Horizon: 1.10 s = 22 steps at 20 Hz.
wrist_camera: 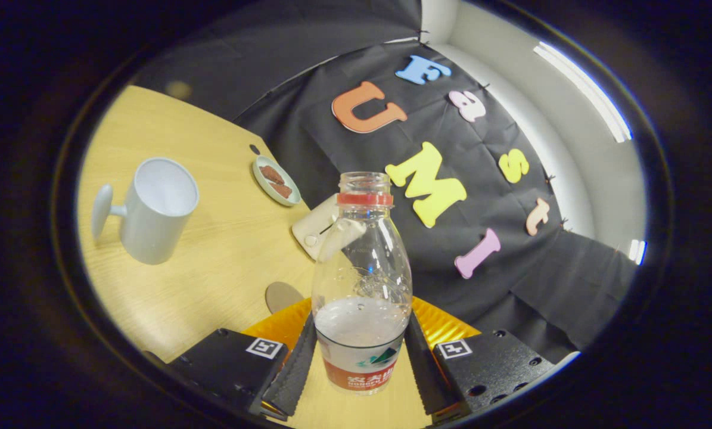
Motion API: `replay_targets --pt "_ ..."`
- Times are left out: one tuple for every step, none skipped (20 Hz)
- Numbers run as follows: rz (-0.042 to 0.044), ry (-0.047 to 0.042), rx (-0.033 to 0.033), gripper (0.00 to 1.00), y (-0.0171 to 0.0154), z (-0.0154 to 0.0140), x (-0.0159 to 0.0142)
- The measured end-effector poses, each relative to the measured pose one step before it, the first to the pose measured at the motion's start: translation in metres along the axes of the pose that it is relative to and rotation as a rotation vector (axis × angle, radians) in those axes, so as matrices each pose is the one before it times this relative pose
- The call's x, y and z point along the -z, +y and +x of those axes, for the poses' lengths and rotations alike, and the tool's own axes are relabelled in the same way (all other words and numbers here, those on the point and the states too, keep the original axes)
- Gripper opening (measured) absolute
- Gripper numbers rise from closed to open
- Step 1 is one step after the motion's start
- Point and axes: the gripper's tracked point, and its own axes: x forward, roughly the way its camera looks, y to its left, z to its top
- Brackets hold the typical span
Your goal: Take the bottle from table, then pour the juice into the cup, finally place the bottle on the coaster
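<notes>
- While the gripper (360, 366) clamps it, the bottle (361, 286) stands between the two fingers, both pressing on its lower body at the label.
- The bottle is clear plastic, uncapped, with a red ring at its open neck; a pale, cloudy juice fills only its lower part, the surface sitting just above the label band.
- The whole scene is tilted in the gripper view, so the wooden table (213, 256) slopes away to the left of the bottle.
- The cup (156, 208), a pale mug with a side handle, stands on the table well to the left of the bottle and beyond the fingers; its inside looks empty.
- A small round brown coaster (282, 296) lies on the table just left of the bottle, partly hidden by an orange-gold ridged surface that lies behind the fingers.
- Farther back, a small dish (276, 180) holds two brownish pieces, near the table's far edge.
- A cream-coloured object (315, 226) sits right behind the bottle's shoulder; what it is cannot be told.
- Black cloth hangs as the booth's wall behind the bottle.
</notes>
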Motion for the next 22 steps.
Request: replay_targets --pt "-0.04792 -0.00378 0.00206 0.80 0.00522 0.00019 0.00026" --pt "-0.04989 -0.00691 0.00140 0.79 0.00424 -0.00114 -0.00159" --pt "-0.05521 -0.01219 0.00629 0.79 0.00198 -0.00047 -0.00438" --pt "-0.04331 -0.00659 0.01393 0.79 -0.00058 -0.00173 -0.00135" --pt "-0.03284 -0.00145 0.00080 0.79 0.00188 -0.00166 -0.00142" --pt "-0.02079 0.00269 -0.00944 0.79 0.00310 0.00181 -0.00056" --pt "-0.02365 0.00476 -0.00302 0.79 0.00102 0.00199 0.00091" --pt "-0.02940 -0.00422 0.00420 0.79 -0.00157 0.00170 -0.00211" --pt "-0.03332 -0.00756 0.00707 0.80 -0.00133 -0.00045 -0.00461" --pt "-0.02981 -0.00073 0.00066 0.80 0.00174 -0.00313 -0.00474" --pt "-0.03201 -0.00455 0.00111 0.80 0.00246 -0.00182 -0.00096" --pt "-0.03146 -0.01339 0.01512 0.80 -0.00220 0.00034 -0.00201" --pt "-0.03090 -0.00224 -0.00143 0.80 0.00117 -0.00263 -0.00097" --pt "-0.03055 0.00525 -0.01218 0.80 0.00622 -0.00064 0.00410" --pt "-0.03092 -0.01058 0.00478 0.79 -0.00089 -0.00100 -0.00160" --pt "-0.02576 0.00090 0.00573 0.79 -0.00312 -0.00289 -0.00056" --pt "-0.01172 0.00623 -0.00605 0.79 -0.00003 -0.00260 0.00059" --pt "-0.01043 0.00072 0.00000 0.79 -0.00187 0.00322 0.00037" --pt "-0.02033 0.00448 0.00665 0.79 -0.00220 0.00004 0.00054" --pt "-0.01986 -0.00547 0.01074 0.79 -0.00297 -0.00108 -0.00158" --pt "-0.01695 -0.00532 0.00364 0.80 -0.00106 -0.00104 -0.00329" --pt "-0.01629 -0.00694 0.00595 0.79 -0.00014 -0.00128 -0.00185"
